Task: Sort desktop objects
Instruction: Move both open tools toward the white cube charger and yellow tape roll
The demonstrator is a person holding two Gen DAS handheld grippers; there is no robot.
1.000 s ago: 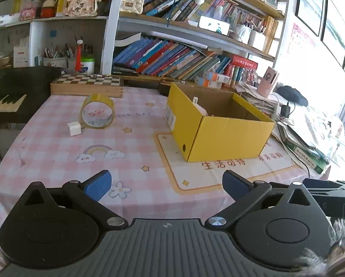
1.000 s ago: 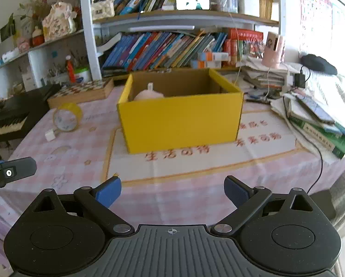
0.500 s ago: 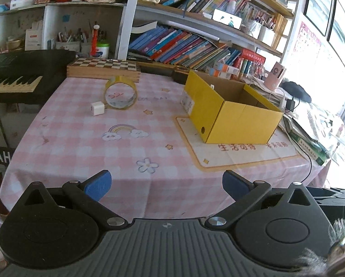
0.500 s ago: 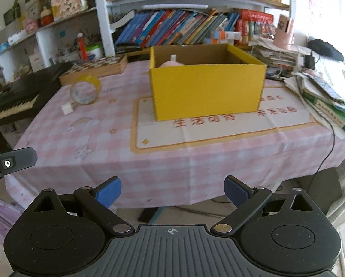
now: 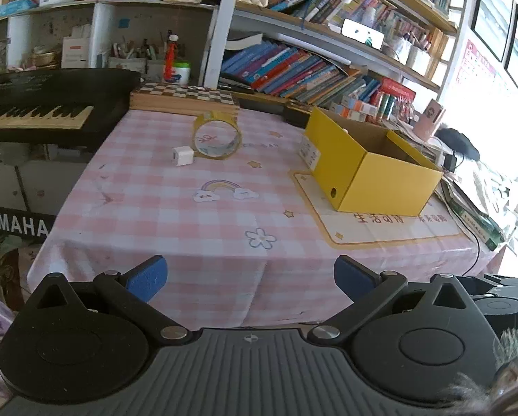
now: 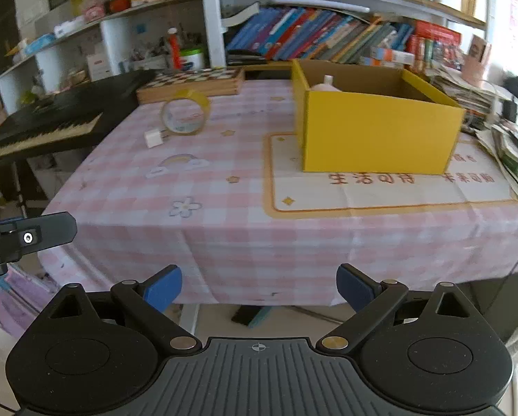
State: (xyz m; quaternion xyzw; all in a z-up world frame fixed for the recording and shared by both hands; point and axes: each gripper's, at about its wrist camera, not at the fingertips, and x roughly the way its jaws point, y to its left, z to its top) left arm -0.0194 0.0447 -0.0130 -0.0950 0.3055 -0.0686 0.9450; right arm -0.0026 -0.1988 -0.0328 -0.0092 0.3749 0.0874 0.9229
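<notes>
A yellow cardboard box (image 5: 373, 173) (image 6: 377, 135) stands open on the right part of the pink checked tablecloth (image 5: 189, 215) (image 6: 224, 208); a pale pink item (image 6: 323, 85) pokes up inside it. A roll of yellow tape (image 5: 218, 138) (image 6: 184, 112) stands on edge at the far left, with a small white cube charger (image 5: 182, 155) (image 6: 154, 137) beside it. My left gripper (image 5: 250, 275) and right gripper (image 6: 259, 282) are both open and empty, held back off the table's near edge. Part of the left gripper (image 6: 26, 237) shows at the right wrist view's left edge.
A wooden chessboard box (image 5: 184, 98) (image 6: 193, 81) lies at the table's back. A black keyboard (image 5: 40, 111) (image 6: 47, 121) stands to the left. Bookshelves fill the wall behind. Stacked papers, books and a cable (image 5: 474, 215) crowd the right side.
Both grippers have drawn back from the table, so the box, tape and charger look smaller and farther. The table's near edge now shows. Both stay open.
</notes>
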